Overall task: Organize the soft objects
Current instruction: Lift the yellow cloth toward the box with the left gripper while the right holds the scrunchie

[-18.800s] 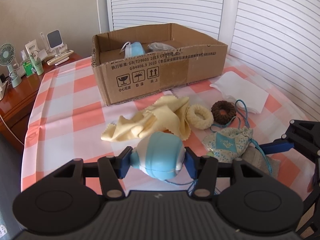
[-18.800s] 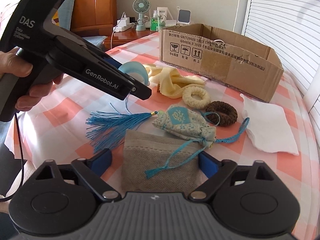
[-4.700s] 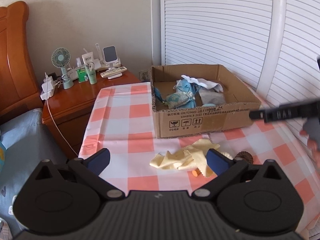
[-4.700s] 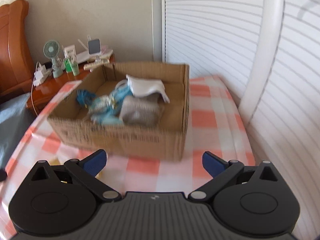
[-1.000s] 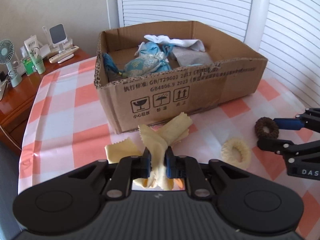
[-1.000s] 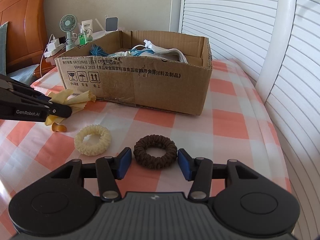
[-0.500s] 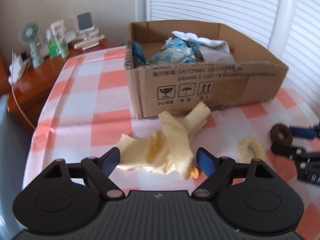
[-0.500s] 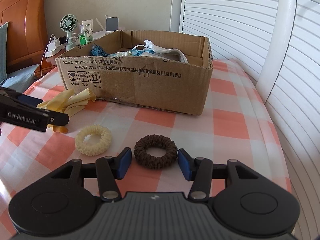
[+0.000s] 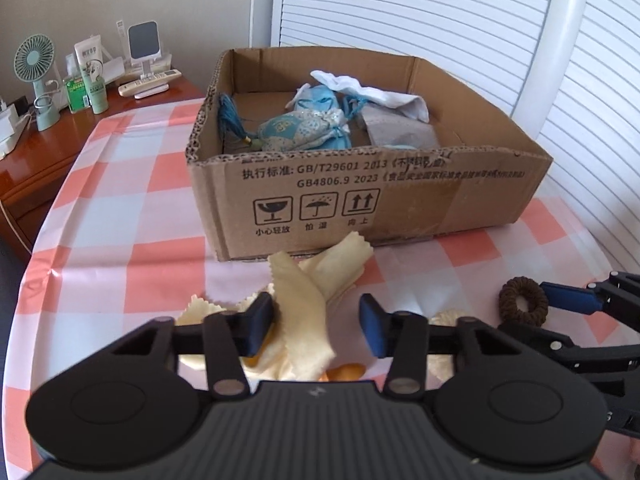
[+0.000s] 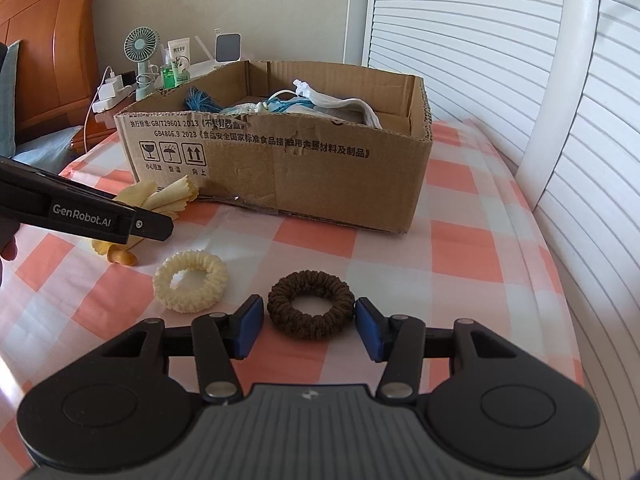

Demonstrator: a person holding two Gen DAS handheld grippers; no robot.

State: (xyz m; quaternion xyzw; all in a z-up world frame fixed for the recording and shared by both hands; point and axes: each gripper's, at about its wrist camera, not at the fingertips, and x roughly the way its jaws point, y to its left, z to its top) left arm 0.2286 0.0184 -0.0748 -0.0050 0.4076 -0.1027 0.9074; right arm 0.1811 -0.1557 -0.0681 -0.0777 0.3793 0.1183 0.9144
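A crumpled yellow cloth lies on the checked tablecloth in front of the cardboard box. My left gripper is open, its pads on either side of a fold of the cloth. My right gripper is open around a brown scrunchie that lies flat between its pads, apart from them. A cream scrunchie lies to the left of the brown one. The box holds a blue sachet, a white cloth and a grey pouch.
A small orange object lies beside the yellow cloth. A wooden nightstand at the left carries a small fan, bottles and a remote. White slatted shutters stand behind and to the right of the table.
My left gripper let go of the yellow cloth and opened wide, and has now narrowed around a fold of it. The right gripper and the brown scrunchie have not moved.
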